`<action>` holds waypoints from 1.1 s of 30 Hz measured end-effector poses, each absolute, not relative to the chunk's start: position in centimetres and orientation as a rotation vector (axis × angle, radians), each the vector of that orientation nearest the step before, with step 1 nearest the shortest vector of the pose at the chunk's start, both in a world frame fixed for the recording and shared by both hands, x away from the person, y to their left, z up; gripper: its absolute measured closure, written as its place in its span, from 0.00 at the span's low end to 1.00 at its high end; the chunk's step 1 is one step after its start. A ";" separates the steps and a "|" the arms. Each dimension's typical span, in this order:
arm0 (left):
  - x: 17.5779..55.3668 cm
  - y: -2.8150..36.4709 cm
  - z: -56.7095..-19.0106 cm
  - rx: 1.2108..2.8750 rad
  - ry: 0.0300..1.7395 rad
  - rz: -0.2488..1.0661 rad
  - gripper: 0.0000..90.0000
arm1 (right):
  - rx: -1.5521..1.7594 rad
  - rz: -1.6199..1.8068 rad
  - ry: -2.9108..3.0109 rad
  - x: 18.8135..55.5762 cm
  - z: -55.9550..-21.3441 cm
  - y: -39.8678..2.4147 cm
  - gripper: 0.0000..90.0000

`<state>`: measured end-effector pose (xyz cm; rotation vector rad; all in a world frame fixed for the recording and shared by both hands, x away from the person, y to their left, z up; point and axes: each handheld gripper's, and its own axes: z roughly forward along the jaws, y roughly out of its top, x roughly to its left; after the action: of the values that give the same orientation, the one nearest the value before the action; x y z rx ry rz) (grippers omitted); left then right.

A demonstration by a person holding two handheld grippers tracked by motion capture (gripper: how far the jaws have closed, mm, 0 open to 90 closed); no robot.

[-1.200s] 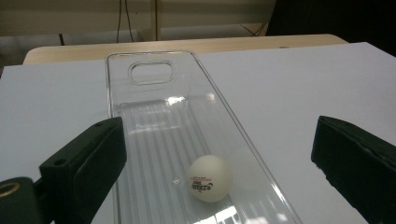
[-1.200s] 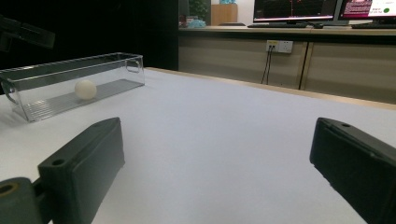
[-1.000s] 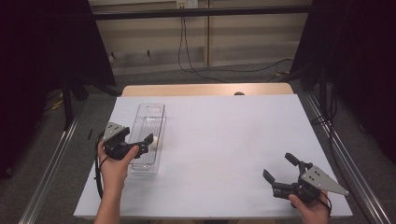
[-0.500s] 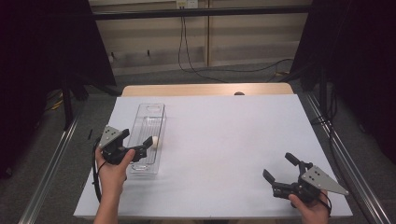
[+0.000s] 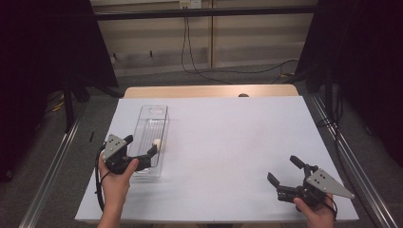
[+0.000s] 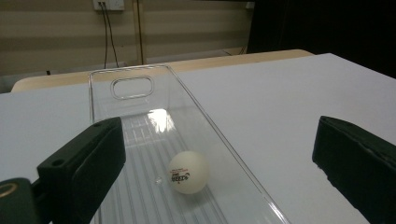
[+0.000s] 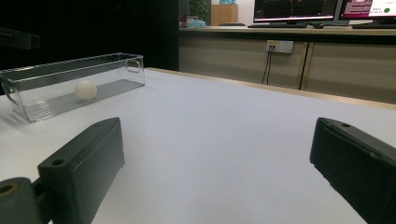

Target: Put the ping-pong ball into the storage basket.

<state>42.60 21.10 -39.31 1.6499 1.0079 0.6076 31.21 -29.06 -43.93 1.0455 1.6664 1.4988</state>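
A long clear plastic bin [image 5: 153, 116] lies on the left part of the white table [image 5: 237, 137]. A white ping-pong ball [image 5: 156, 142] with red print rests on the bin's ribbed floor [image 6: 140, 135], toward its near end. My left gripper [image 5: 141, 145] is open over the near end of the bin, with the ball [image 6: 188, 171] loose just ahead, between the lines of its jaws. My right gripper [image 5: 283, 169] stands open and empty at the near right of the table. It faces the far-off bin [image 7: 70, 84] and ball [image 7: 86, 89].
A wooden strip [image 5: 209, 91] borders the table's far edge. Metal rails [image 5: 47, 185] run along both sides. Cables [image 5: 199, 61] hang down the back wall. The bin has a handle cut-out [image 6: 133, 87] in its far end.
My left gripper has drawn back a little toward the table's near edge, and the ball now shows in the bin in front of it. The right gripper has stayed still.
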 end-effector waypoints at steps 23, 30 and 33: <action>41.0 21.6 -40.1 1.644 0.972 0.590 0.03 | 1.041 1.500 1.666 31.2 -43.9 -29.0 0.03; 40.7 21.7 -40.0 1.629 0.955 0.577 0.03 | 1.041 1.498 1.666 31.3 -44.0 -29.0 0.03; 40.5 21.8 -40.0 1.624 0.950 0.580 0.03 | 1.041 1.500 1.666 31.2 -44.0 -29.0 0.03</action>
<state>40.47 21.82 -40.03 1.6242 0.9499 0.5797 31.24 -29.00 -43.95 1.0415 1.6661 1.4998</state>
